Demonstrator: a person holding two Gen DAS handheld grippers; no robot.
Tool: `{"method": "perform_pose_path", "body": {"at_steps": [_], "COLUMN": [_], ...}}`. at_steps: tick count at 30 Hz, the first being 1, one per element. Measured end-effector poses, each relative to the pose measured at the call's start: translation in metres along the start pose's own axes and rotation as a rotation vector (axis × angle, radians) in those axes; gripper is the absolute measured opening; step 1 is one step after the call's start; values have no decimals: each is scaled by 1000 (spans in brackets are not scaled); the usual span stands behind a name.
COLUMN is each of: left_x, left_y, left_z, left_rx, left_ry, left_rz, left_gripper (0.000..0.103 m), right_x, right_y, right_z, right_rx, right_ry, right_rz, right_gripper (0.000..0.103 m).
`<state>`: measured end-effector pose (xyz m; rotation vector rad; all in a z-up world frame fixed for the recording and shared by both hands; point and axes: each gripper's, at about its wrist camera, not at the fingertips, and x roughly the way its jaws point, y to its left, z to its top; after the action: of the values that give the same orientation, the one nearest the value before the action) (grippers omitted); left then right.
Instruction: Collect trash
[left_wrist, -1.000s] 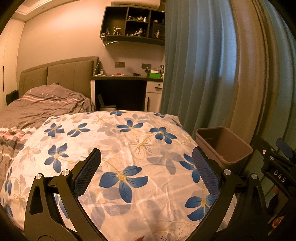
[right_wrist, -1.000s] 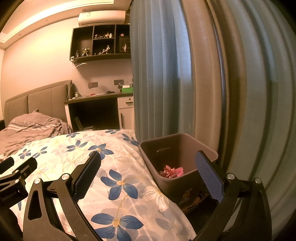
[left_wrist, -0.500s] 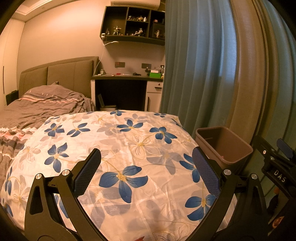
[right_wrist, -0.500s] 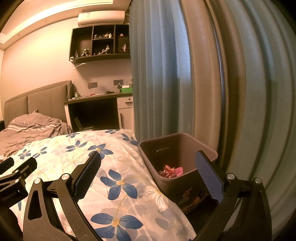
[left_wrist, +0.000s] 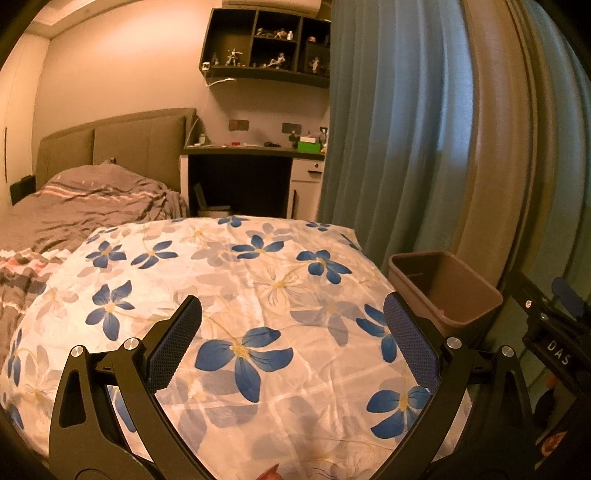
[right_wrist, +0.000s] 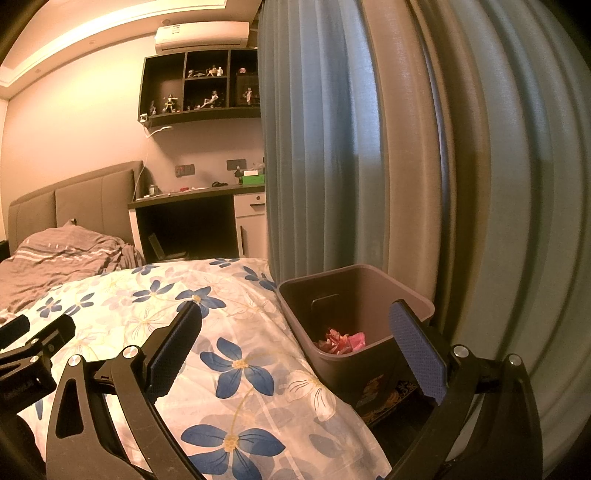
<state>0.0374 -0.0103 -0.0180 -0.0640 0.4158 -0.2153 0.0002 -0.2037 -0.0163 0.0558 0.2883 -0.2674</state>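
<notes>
Nothing is seen to have moved. Left claw (left_wrist: 291, 336) and right claw (right_wrist: 295, 339) are held released, empty. Crumpled pink trash (right_wrist: 341, 341) lies in the brown plastic bin (right_wrist: 373, 363) right of the floral bedspread (left_wrist: 236, 295). Further trash must be located; a pink scrap (left_wrist: 269, 474) is glimpsed nearest.

Warm-lit bedroom: padded headboard (left_wrist: 114, 142), dark desk (left_wrist: 255, 151), blue curtains (left_wrist: 399, 129).

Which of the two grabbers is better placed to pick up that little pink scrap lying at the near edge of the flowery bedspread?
Probably left. The left gripper hangs open over the bedspread, and the pink scrap lies just below it. The right gripper faces the bin.
</notes>
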Motion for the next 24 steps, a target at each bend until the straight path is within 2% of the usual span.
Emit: {"method": "perform_pose_path", "body": {"at_steps": [7, 8, 11, 24], "left_x": [-2, -2, 0, -1], "left_y": [-1, -1, -3, -5], "left_z": [-3, -3, -1, 1], "left_rx": [1, 5, 14, 22], "left_ry": [-8, -9, -2, -7], "left_rz": [-10, -4, 10, 25], "left_gripper": [97, 92, 89, 89], "right_x": [-1, -1, -2, -2], "right_y": [0, 0, 0, 0], "right_z": [0, 0, -1, 0], "right_rx": [2, 1, 2, 3], "right_ry": [2, 2, 2, 0], "right_rz": [1, 0, 0, 0], "right_gripper": [97, 97, 97, 97]}}
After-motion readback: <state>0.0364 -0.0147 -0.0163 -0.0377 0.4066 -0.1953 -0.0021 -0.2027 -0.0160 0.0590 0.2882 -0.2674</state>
